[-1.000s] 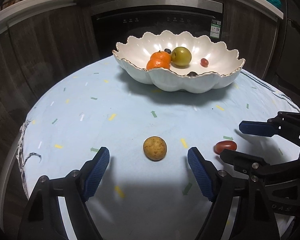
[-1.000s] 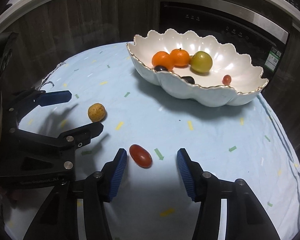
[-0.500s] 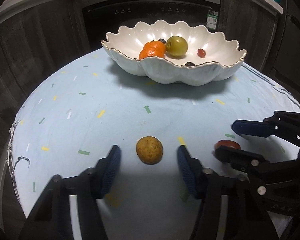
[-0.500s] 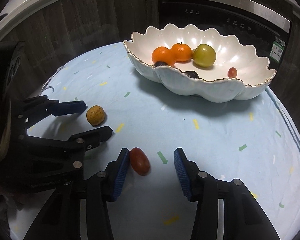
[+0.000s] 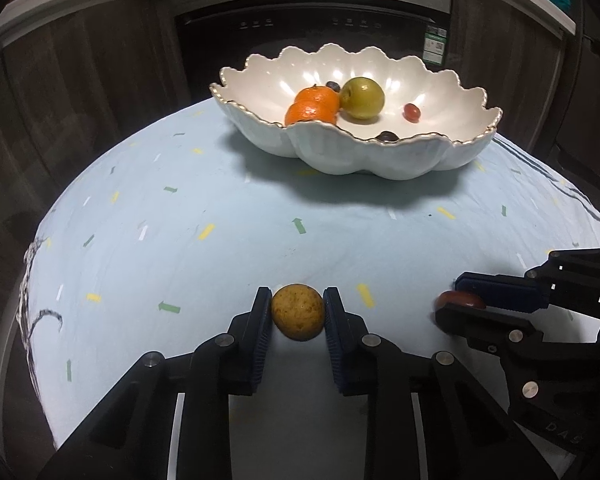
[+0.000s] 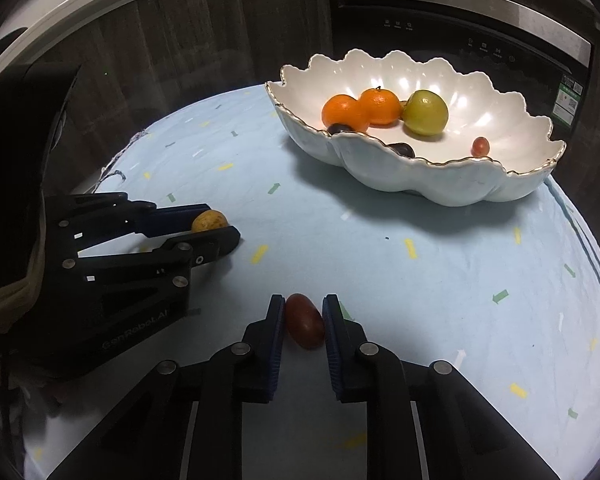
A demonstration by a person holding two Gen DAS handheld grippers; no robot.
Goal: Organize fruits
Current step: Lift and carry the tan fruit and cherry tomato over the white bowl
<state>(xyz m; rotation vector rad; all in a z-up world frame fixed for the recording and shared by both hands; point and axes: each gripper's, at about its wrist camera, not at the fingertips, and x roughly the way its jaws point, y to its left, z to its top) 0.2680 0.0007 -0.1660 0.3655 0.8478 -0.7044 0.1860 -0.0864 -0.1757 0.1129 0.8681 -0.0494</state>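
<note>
My left gripper (image 5: 297, 312) is shut on a small yellow-brown round fruit (image 5: 297, 312) at the table's near side; both also show in the right wrist view, gripper (image 6: 216, 226) and fruit (image 6: 209, 221). My right gripper (image 6: 303, 322) is shut on a dark red oval fruit (image 6: 304, 326), seen too in the left wrist view (image 5: 460, 300). A white scalloped bowl (image 5: 380, 160) (image 6: 440, 184) at the back holds two oranges (image 5: 312, 106), a green apple (image 5: 362, 98), a small red fruit (image 5: 412, 112) and dark berries.
The round table wears a light blue cloth (image 5: 220, 220) with small coloured marks. Dark cabinets and an appliance front (image 5: 312, 20) stand behind the bowl. The table edge curves away at left and right.
Both grippers have closed: the left jaws came in on the yellow-brown fruit, the right jaws on the red oval fruit. Both moved slightly forward over their fruit.
</note>
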